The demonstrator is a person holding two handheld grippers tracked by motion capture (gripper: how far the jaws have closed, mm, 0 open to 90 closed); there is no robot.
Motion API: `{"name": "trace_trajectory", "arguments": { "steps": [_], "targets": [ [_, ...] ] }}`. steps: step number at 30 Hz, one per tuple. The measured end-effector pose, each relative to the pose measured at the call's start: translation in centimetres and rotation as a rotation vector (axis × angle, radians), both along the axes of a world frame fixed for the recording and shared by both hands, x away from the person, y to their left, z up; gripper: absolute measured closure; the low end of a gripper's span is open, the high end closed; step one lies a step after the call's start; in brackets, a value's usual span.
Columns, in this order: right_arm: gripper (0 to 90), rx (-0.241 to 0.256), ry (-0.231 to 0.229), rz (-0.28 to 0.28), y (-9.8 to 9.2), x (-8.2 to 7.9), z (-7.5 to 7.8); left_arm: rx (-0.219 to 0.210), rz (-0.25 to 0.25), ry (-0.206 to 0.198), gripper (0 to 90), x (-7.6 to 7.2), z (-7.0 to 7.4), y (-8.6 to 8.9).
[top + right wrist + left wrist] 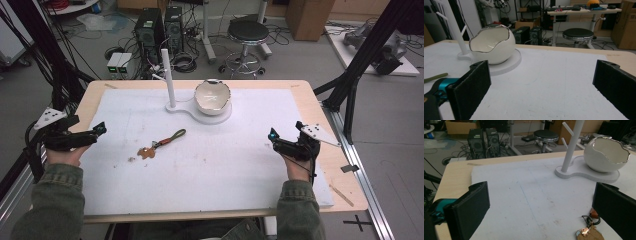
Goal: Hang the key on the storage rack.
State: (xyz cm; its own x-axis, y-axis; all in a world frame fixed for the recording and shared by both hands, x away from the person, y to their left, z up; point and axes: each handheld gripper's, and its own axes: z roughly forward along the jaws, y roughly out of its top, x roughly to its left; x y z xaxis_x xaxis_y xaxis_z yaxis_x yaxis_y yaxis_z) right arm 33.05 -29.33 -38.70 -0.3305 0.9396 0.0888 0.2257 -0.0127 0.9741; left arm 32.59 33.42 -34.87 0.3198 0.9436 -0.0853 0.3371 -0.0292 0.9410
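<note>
In the high view, the left gripper (100, 129) is at the left edge of the white foam mat (225, 165) and the right gripper (272, 136) at the right side; both hold nothing. A small keychain with a brown leather tag and an olive green strap (161, 144) lies on the mat, nearer to the left jaws. Its long axis goes diagonally, with the strap pointing toward the white egg-shaped ceramic bowl (212, 97) on the white stand with a peg post (170, 100).

In the left gripper view, the jaws stand wide open, and the keychain (590, 227) lies just beside the right-hand jaw.

In the right gripper view, the jaws are also wide apart, and the bowl (491, 45) is behind the left-hand jaw.
</note>
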Motion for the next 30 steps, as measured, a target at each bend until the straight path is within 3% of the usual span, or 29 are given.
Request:
{"name": "trace_trajectory", "arguments": {
  "steps": [18,30],
  "targets": [
    [0.6,0.002,0.013,-0.008,-0.5,0.1,-0.1,0.07,-0.105,0.034,1.7,2.5,1.6,-3.7],
    [0.6,-0.002,0.024,-0.005,-0.4,0.1,-0.2,0.082,-0.162,0.063,1.7,3.8,1.8,-5.4]
  ]
}}
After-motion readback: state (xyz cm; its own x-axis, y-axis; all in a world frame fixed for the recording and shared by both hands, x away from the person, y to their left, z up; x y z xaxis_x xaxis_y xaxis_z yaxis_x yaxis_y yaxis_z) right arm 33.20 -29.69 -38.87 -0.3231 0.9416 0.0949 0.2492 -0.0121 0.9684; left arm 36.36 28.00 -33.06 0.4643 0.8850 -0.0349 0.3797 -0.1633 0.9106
